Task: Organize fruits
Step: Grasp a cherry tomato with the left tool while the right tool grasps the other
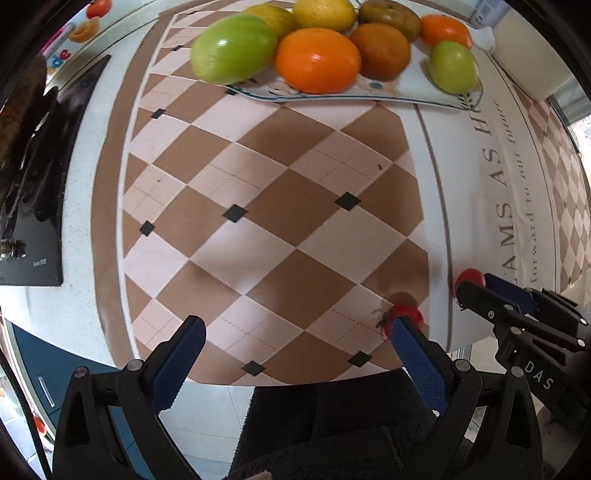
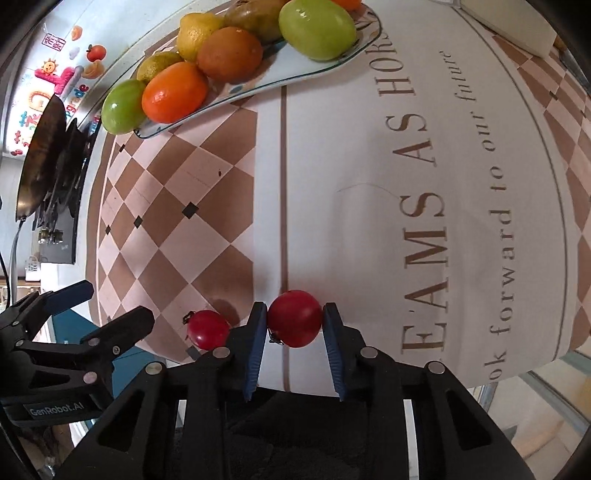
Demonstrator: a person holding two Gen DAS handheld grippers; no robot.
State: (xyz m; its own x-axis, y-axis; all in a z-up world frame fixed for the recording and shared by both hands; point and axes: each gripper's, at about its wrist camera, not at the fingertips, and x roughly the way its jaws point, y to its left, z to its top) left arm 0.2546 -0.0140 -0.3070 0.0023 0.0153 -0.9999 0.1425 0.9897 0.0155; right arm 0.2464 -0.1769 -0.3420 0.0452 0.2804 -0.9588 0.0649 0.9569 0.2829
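Left wrist view: the left gripper (image 1: 295,350) is hanging with its jaws spread wide over the near edge of the table (image 1: 461,206), holding nothing. A small red tomato (image 1: 410,314) is lying just beside the right blue fingertip (image 1: 406,332), close to that near edge. Ahead, the checkered tablecloth (image 1: 266,206) is lying bare all the way to the glass plate (image 1: 332,96) at the far edge, which is carrying a green fruit (image 1: 232,48), an orange (image 1: 317,61), a lemon (image 1: 325,13) and more. The right gripper (image 1: 476,286) is showing at the lower right, a second red tomato (image 1: 468,277) peeking past its fingers; from here I cannot tell how tightly it is closing.

Right wrist view: the right gripper (image 2: 294,319) is pinching the larger red tomato (image 2: 294,318) between both blue pads (image 2: 256,332), right at the near edge of the table (image 2: 351,155). The small red tomato (image 2: 208,329) is sitting just beside it on the checkered tablecloth (image 2: 177,229), with the left gripper (image 2: 110,302) showing spread open beyond it. This view is also showing the printed lettering (image 2: 424,240) running along the open white stretch toward the glass plate (image 2: 258,88), and a dark pan (image 2: 44,155) off the table's left edge.
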